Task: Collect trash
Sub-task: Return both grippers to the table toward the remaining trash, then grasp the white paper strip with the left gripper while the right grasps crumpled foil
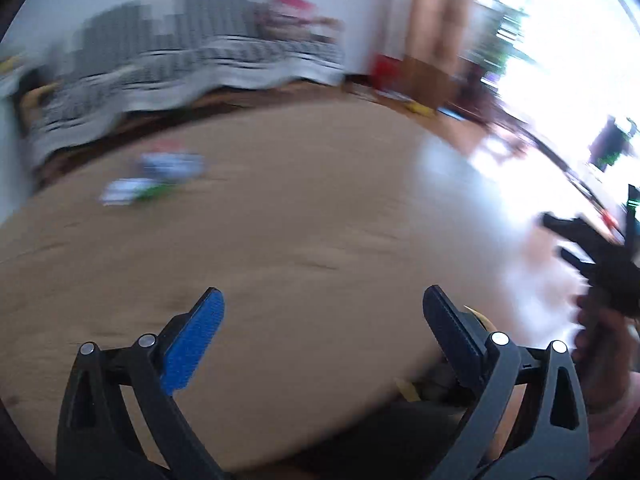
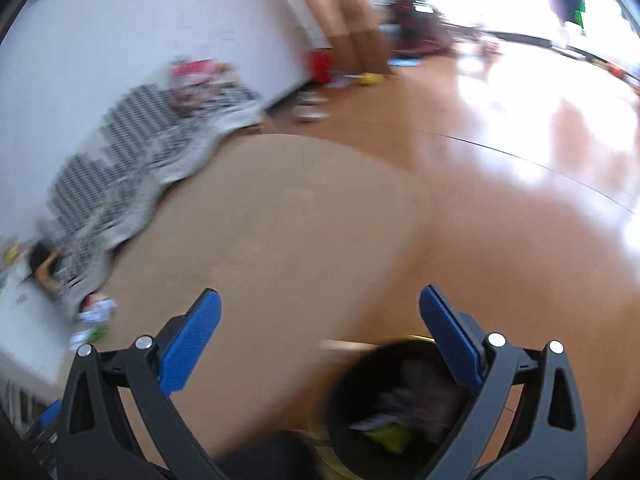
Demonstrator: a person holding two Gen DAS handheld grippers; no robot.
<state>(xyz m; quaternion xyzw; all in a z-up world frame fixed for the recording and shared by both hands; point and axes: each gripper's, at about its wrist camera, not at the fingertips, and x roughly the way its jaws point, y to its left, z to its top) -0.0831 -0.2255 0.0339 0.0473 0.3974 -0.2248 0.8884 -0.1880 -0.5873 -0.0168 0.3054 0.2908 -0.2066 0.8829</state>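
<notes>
Left wrist view is smeared by motion blur. Largest is the tan rug (image 1: 304, 208), filling the middle and lower frame, with glossy floor (image 1: 472, 160) beyond it at 2 o'clock under strong window glare. A striped blanket (image 1: 168, 68) lies along the rug's far edge from 9 to 12 o'clock, against a white wall (image 1: 320, 0). The left gripper (image 1: 324, 312) sits at 6 o'clock, its fingers spread wide with nothing between them, only bare rug. The right gripper (image 1: 568, 240) shows at 3 o'clock as a dark blurred shape, fingers apart, with a hand (image 1: 600, 344) below it. The trash (image 1: 156, 178), a few white, blue and green scraps too blurred to tell apart, lies on the rug at 10 o'clock, well apart from both grippers.

In the right wrist view the rug (image 2: 280, 220) runs from centre toward 7 o'clock, the floor (image 2: 520, 200) from 1 to 4 o'clock, the blanket (image 2: 152, 152) at 9 to 10 o'clock. The right gripper (image 2: 320, 312) has its fingers spread, empty. A black bin (image 2: 352, 392) sits at 5 o'clock, partly behind the right-hand finger, with blurred grey and yellow-green contents. More trash (image 2: 94, 316) lies at 8 o'clock by the blanket's end.
</notes>
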